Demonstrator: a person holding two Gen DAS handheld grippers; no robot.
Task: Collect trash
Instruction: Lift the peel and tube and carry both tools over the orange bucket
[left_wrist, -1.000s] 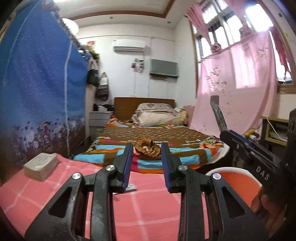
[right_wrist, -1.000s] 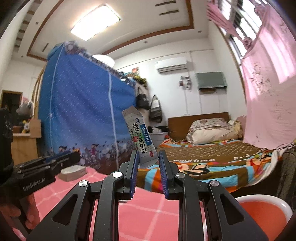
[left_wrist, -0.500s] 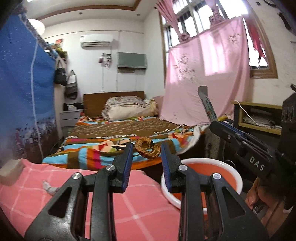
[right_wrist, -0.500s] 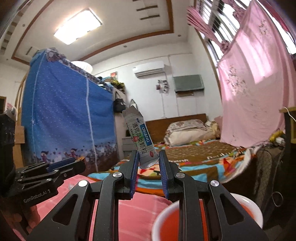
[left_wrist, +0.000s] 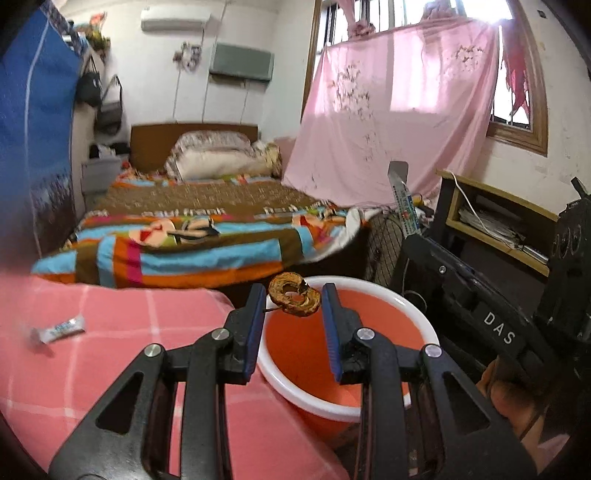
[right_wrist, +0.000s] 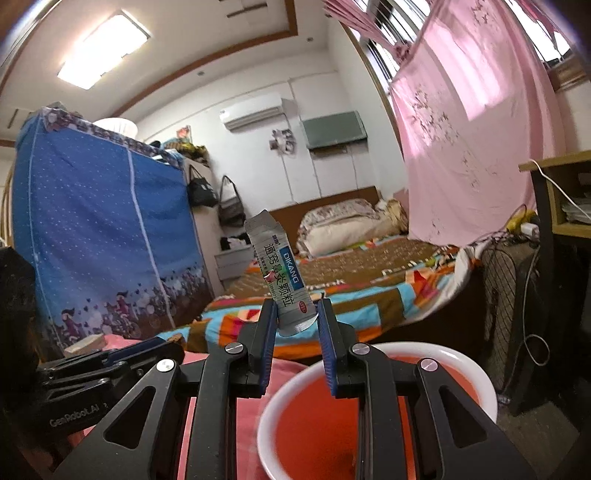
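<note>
My left gripper (left_wrist: 293, 301) is shut on a brown dried fruit peel ring (left_wrist: 294, 299) and holds it over the near rim of the orange bin with a white rim (left_wrist: 417, 312). My right gripper (right_wrist: 295, 315) is shut on a silver and blue medicine sachet (right_wrist: 280, 271) that stands upright, just above the same bin (right_wrist: 476, 373). In the left wrist view the right gripper's body (left_wrist: 495, 328) and the sachet (left_wrist: 404, 201) show at the right. Another small white sachet (left_wrist: 61, 328) lies on the pink checked cloth (left_wrist: 110, 354).
A bed with a striped blanket (left_wrist: 192, 236) stands behind the bin. A blue fabric wardrobe (right_wrist: 96, 236) is at the left. A black fan (right_wrist: 513, 295) and a wooden shelf (left_wrist: 498, 218) stand at the right, under a pink curtain (left_wrist: 391, 110).
Both grippers have swung right from over the pink cloth to over the orange bin, each still holding its piece of trash. The bin now fills the lower part of both views.
</note>
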